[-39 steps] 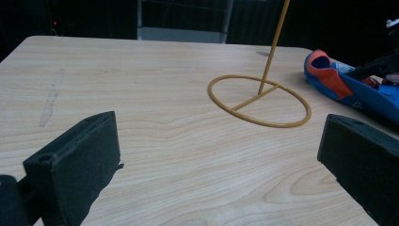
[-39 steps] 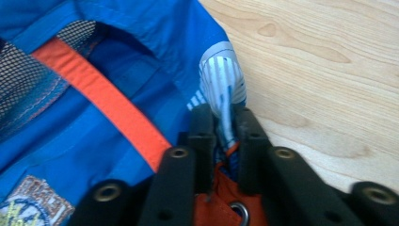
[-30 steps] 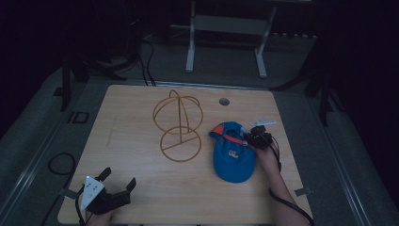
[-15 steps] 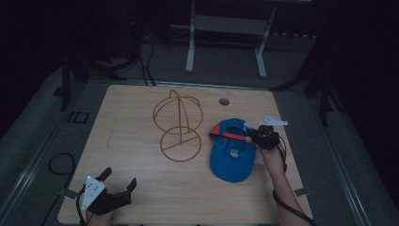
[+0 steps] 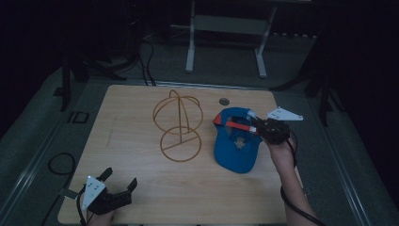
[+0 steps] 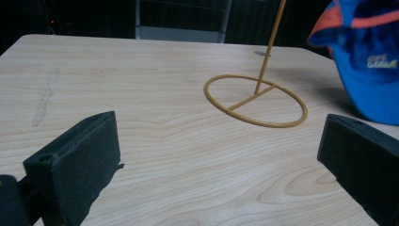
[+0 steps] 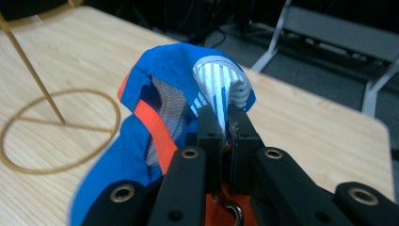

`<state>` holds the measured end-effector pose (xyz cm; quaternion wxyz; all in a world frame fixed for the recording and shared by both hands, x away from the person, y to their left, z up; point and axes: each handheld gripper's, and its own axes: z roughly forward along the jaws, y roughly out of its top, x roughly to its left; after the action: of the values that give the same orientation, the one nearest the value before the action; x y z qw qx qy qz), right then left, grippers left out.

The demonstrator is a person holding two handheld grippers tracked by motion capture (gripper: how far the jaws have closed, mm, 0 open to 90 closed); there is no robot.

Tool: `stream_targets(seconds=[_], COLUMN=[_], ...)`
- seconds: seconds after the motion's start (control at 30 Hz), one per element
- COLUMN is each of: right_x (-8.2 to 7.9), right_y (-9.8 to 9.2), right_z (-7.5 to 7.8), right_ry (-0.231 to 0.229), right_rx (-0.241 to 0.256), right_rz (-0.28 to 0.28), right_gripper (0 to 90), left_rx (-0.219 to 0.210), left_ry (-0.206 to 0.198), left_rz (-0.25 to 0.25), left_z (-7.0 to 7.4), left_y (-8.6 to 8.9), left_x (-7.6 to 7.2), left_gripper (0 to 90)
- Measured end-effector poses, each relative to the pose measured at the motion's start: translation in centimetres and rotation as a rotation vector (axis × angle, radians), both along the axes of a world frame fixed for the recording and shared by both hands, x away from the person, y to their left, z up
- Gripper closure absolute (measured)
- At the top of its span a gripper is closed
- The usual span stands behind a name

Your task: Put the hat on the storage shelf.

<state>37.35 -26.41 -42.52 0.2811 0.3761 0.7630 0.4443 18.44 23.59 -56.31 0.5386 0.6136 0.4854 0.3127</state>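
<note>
Two hand-held grippers work a wooden table (image 5: pixel 141 122) in the high view, where a blue cap (image 5: pixel 235 149) with orange trim hangs partly lifted at about 3 o'clock from the gold wire hat stand (image 5: pixel 179 125) at the table's centre. The right gripper (image 5: pixel 258 127) is clamped on the cap's back edge, the brim end drooping toward the tabletop at 6 o'clock. The left gripper (image 5: pixel 118 180) rests at the table's near left corner, around 7 o'clock, jaws spread and holding nothing.

From the left gripper view, the two black jaws stand wide apart over bare wood, with the stand's ring base (image 6: pixel 256 100) ahead at 12 o'clock and the cap's crown (image 6: pixel 371 61) at 2 o'clock, well apart from this gripper.

From the right gripper view, the jaws pinch a fold of the cap's striped inner band (image 7: pixel 220 87), mesh lining and orange edge bunched just beside them, the stand's base (image 7: pixel 51 129) at 9 o'clock.

Judging by the sag, the cap is light and soft, its fabric crumpling under the pinch and unlikely to slip or break. The stiffer brim or the rear band looks the surest place to hold; a thin fold of crown could pull loose when the cap is draped over the wire dome.
</note>
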Motion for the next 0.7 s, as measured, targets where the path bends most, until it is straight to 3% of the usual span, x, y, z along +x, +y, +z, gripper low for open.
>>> stream_targets(seconds=[0.17, 0.33, 0.47, 0.6, 0.7], right_x=[-1.4, -2.7, -3.7, -4.7, -5.3], right_y=[-0.1, -0.3, -0.6, -0.8, -0.8], right_z=[1.7, 3.0, 3.7, 4.5, 4.9], right_ry=[-0.063, -0.091, -0.11, -0.132, -0.14], right_rx=[-0.007, 0.007, 0.018, 0.03, 0.042], right_rz=[0.02, 0.027, 0.033, 0.043, 0.051], right_gripper=[86.2, 86.2, 86.2, 86.2, 86.2], left_rx=[-0.002, -0.021, -0.047, -0.009, -0.016], left_ry=[0.007, 0.022, 0.069, 0.092, 0.106], left_rz=[-0.009, -0.039, -0.085, -0.081, -0.1], left_z=[0.0, 0.2, 0.6, 1.5, 2.1], left_y=[-0.2, -0.8, -1.5, -2.4, -2.9], left_x=[0.0, -0.1, -0.1, -0.4, -0.5], left_gripper=[0.1, 0.1, 0.2, 0.2, 0.2])
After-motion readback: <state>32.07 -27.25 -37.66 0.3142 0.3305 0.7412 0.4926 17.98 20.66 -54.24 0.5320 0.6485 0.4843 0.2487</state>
